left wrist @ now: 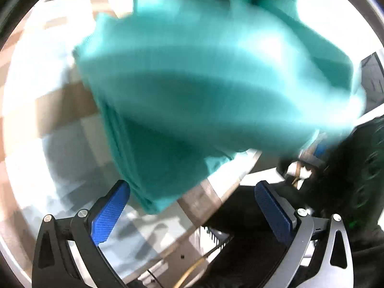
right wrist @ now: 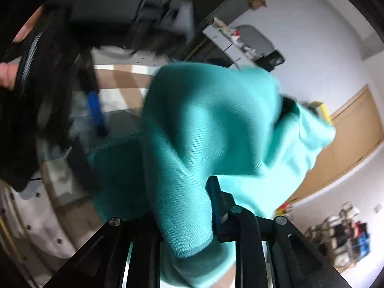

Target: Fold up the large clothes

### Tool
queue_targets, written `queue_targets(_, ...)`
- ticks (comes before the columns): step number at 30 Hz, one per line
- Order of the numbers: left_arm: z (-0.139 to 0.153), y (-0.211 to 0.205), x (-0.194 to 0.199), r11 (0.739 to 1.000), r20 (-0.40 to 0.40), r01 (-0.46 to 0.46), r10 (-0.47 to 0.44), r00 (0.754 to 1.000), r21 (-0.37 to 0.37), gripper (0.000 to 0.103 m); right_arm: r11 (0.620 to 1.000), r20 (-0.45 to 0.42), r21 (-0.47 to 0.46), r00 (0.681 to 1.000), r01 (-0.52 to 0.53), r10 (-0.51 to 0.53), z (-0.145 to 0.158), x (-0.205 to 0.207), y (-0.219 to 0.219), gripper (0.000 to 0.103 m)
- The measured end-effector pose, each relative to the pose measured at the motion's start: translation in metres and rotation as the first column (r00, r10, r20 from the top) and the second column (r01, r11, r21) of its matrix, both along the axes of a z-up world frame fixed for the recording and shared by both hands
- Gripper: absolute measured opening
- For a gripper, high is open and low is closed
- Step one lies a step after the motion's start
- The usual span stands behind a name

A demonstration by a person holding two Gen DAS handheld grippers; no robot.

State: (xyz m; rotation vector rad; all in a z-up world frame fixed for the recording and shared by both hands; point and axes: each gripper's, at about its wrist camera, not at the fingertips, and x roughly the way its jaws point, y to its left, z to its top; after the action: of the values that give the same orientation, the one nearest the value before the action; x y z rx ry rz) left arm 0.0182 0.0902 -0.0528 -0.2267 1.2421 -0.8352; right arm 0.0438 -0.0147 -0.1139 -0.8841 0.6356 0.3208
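A teal knitted garment [left wrist: 204,84] hangs blurred in the air above a table, filling most of the left wrist view. My left gripper [left wrist: 192,187] sits below its lower edge, open, its blue pads [left wrist: 110,213] wide apart and holding nothing. In the right wrist view the same teal garment [right wrist: 204,124] bunches up just ahead of my right gripper [right wrist: 192,184]. A fold runs down between that gripper's jaws and covers the left finger. The right blue pad [right wrist: 216,199] lies against the cloth.
Under the garment is a table [left wrist: 60,105] with a brown and pale checked cover. A person's dark clothing [left wrist: 348,172] fills the right side. The right wrist view shows a hand [right wrist: 7,74] on the black left gripper, a white wall, a wooden cabinet [right wrist: 355,132] and a rack [right wrist: 343,237].
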Motion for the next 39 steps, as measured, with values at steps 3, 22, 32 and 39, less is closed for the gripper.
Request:
queue_targets(3,0.019,0.027,0.003,0.994,0.017,-0.055,0.057,0.998,-0.095,0.101,0.994,-0.09,0.111,0.996,-0.005,0.015,-0.003,0.005,-0.005,0.024)
queue_targets(22,0.103,-0.024,0.11,0.971,0.055,-0.224,0.22,0.974,0.088,0.101,0.942,-0.151,0.295,0.981,0.163,-0.123,-0.039,0.003,0.01,0.025)
queue_targets(32,0.036,0.013,0.139,0.948,-0.11,-0.251,0.275,0.955,0.193,0.071,0.861,-0.296,0.49,0.955,0.14,0.013,-0.029,0.008,-0.022,0.037)
queue_targets(39,0.036,0.039,0.133,0.942,-0.081,-0.256,0.279,0.957,0.219,0.073,0.574,-0.49,0.758,0.851,0.308,0.19,-0.01,0.024,-0.094,0.037)
